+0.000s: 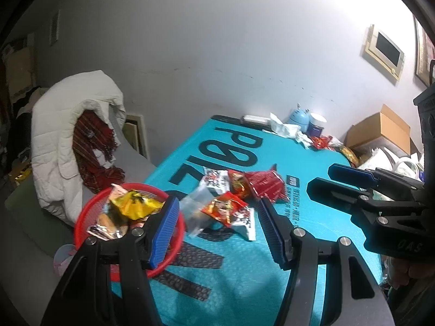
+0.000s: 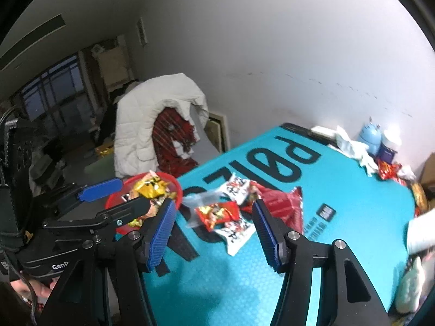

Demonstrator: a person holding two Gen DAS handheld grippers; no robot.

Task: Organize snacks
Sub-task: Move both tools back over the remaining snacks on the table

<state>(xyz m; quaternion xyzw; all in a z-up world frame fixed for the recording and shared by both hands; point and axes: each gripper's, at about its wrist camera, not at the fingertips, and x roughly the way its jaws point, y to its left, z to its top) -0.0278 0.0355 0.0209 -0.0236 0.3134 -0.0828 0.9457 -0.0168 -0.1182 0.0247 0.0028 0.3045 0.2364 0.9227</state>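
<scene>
Both claws hang over the teal table [image 1: 312, 146] with nothing between their jaws. On the left gripper [image 1: 220, 226] the ribbed blue pads [image 1: 166, 232] stand apart, framing bare air above the packets; the right gripper [image 2: 210, 231] is spread the same way and just as empty.

Take the red basket [image 1: 178, 240] as the landmark. It is a round, thin-walled mesh tub sitting at the table's left edge, already heaped with packets: a crinkled yellow packet [image 1: 134, 205] on top and a shiny silver-and-orange wrapper [image 1: 104, 229] lower down. Just to the right of the basket, on the table, lies a loose cluster of snacks: a clear, limp plastic pouch [image 1: 194, 209] nearest the basket, an orange-red glossy packet [image 1: 225, 207] touching it, a white packet with red and black print [image 1: 246, 221] partly under that one, and beyond them a larger red foil bag [image 1: 265, 183], creased and flat. Another white printed packet [image 1: 216, 180] lies behind the group.

Far from the basket, at the table's back corner by the wall, stand a pale blue rounded gadget [image 1: 299, 116], a white-lidded jar [image 1: 316, 126], crumpled white paper [image 1: 284, 129] and more red wrappers [image 1: 323, 141]. Left of the basket, off the table, a quilted white coat [image 1: 59, 125] is draped over a red checked scarf [image 1: 92, 146].
</scene>
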